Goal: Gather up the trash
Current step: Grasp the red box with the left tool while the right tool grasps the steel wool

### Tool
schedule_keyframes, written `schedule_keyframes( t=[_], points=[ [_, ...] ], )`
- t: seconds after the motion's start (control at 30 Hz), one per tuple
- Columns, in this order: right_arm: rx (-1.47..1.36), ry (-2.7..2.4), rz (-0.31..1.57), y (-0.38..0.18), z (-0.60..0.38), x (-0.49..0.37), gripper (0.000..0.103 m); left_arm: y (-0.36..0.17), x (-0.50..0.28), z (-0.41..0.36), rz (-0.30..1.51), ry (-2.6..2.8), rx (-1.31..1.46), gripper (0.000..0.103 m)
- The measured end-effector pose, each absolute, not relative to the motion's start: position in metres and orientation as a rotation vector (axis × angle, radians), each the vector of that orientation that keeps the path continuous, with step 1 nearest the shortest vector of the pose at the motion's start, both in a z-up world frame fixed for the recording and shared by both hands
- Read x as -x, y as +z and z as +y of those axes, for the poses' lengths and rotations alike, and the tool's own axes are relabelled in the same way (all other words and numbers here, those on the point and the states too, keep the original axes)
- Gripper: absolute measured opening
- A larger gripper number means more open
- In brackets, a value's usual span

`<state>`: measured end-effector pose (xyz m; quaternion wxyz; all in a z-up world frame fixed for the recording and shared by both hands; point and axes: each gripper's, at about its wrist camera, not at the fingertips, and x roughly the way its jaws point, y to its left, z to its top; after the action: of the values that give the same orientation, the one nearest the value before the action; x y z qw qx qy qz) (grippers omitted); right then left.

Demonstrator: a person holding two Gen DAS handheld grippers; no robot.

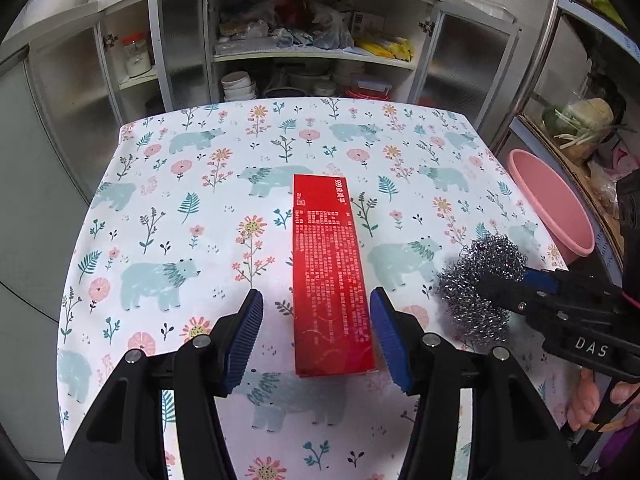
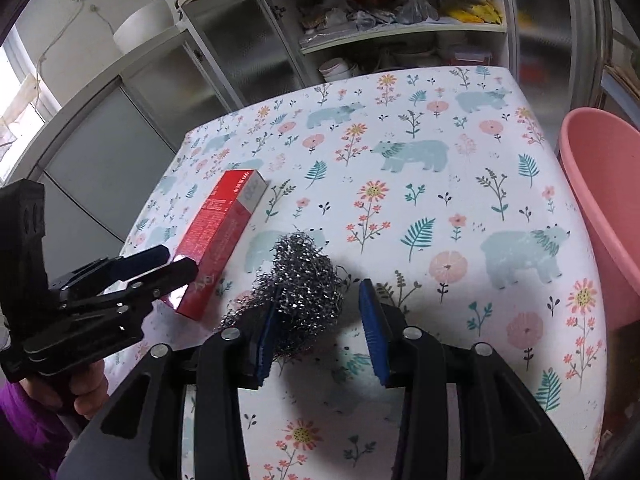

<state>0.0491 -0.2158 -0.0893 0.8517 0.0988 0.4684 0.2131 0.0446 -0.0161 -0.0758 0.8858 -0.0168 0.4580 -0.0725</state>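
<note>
A long red carton (image 1: 330, 276) lies flat on the bear-print tablecloth (image 1: 200, 184). My left gripper (image 1: 316, 332) is open, its blue pads on either side of the carton's near end, not touching it. A steel wool scrubber (image 2: 304, 296) sits on the cloth between the open blue pads of my right gripper (image 2: 316, 332), against the left pad. In the left wrist view the scrubber (image 1: 476, 276) and right gripper (image 1: 516, 284) are at the right. In the right wrist view the carton (image 2: 220, 236) and left gripper (image 2: 160, 268) are at the left.
A pink plastic basin (image 2: 604, 208) stands off the table's right edge; it also shows in the left wrist view (image 1: 552, 208). An open cabinet (image 1: 312, 40) with bowls and bags stands behind the table. A metal rack (image 1: 580, 112) is at the right.
</note>
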Motion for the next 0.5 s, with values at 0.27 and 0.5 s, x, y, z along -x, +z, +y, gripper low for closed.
schedule_keyframes(
  t=[0.27,0.5],
  points=[
    [-0.189,0.450,0.964,-0.080,-0.220,-0.038,0.020,-0.075,-0.051,-0.027,0.968,-0.141,0.004,0.055],
    [-0.179,0.453,0.926,-0.070,-0.226,-0.027,0.020,-0.081,-0.058,-0.032,1.005,-0.103,-0.038,0.048]
  ],
)
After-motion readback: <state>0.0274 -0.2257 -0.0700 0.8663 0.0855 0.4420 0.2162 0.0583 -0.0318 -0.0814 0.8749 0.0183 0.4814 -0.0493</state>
